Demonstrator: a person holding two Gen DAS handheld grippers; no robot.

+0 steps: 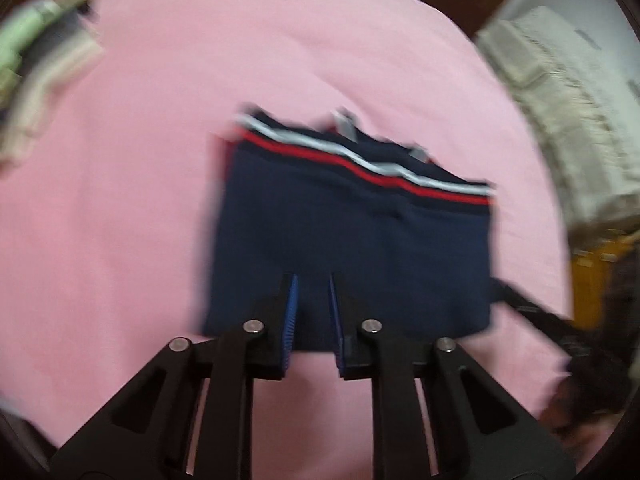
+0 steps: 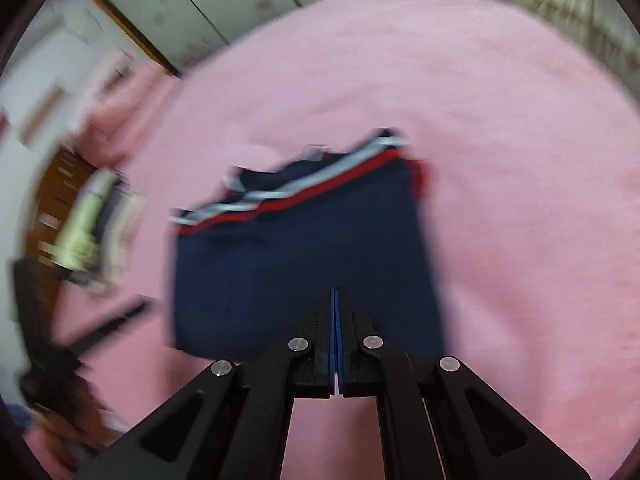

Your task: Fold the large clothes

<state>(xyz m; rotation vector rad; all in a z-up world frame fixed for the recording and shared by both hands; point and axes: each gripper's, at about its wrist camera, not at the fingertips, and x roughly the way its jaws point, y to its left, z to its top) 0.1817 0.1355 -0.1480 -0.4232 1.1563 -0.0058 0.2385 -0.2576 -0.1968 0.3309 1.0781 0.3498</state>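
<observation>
A navy garment (image 1: 352,240) with a red and white striped band lies folded into a rectangle on the pink bed sheet (image 1: 120,200). My left gripper (image 1: 313,278) hovers over its near edge. Its jaws stand a narrow way apart, and the flat cloth shows through the gap without being pinched. In the right wrist view the same garment (image 2: 296,264) lies ahead, striped band at the far side. My right gripper (image 2: 335,290) is over the near edge, its blue pads pressed together with nothing between them. Both views are blurred.
A stack of folded clothes (image 1: 44,60) sits at the sheet's far left, also seen as folded clothes (image 2: 92,224). A cream quilted blanket (image 1: 568,112) lies off the bed to the right. Wardrobe doors (image 2: 200,0) stand behind. Pink sheet (image 2: 520,160) surrounds the garment.
</observation>
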